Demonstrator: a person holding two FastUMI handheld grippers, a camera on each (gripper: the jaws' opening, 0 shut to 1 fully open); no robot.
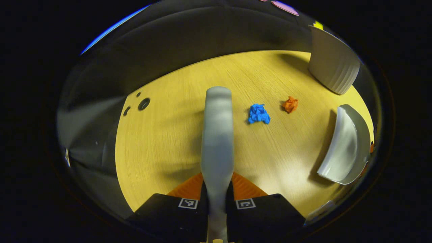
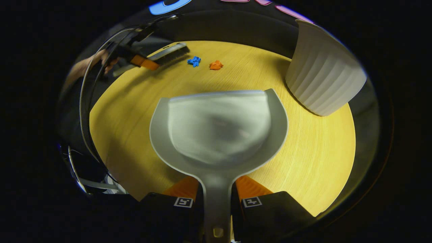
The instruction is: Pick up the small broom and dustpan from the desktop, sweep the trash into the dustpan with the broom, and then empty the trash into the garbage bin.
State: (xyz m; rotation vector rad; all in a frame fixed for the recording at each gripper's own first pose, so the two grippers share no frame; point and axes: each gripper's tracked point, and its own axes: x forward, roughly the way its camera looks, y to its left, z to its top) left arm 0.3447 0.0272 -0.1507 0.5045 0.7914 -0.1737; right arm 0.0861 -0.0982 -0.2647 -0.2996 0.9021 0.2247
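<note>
Small grey plastic broom [image 1: 217,135] is clamped by its handle between both fingers of the left gripper [image 1: 217,202], above the light wooden desktop [image 1: 162,141]. Grey plastic dustpan [image 2: 219,128] is clamped by its handle in the right gripper [image 2: 217,202]. Crumpled blue paper scrap [image 1: 258,114] and crumpled orange paper scrap [image 1: 290,104] lie near each other on the desktop. White ribbed garbage bin [image 2: 322,74] stands beside the dustpan.

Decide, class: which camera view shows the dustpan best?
The right gripper view: the dustpan faces the camera whole, handle in the right tool. The left gripper view catches it small and side-on at the edge.
</note>
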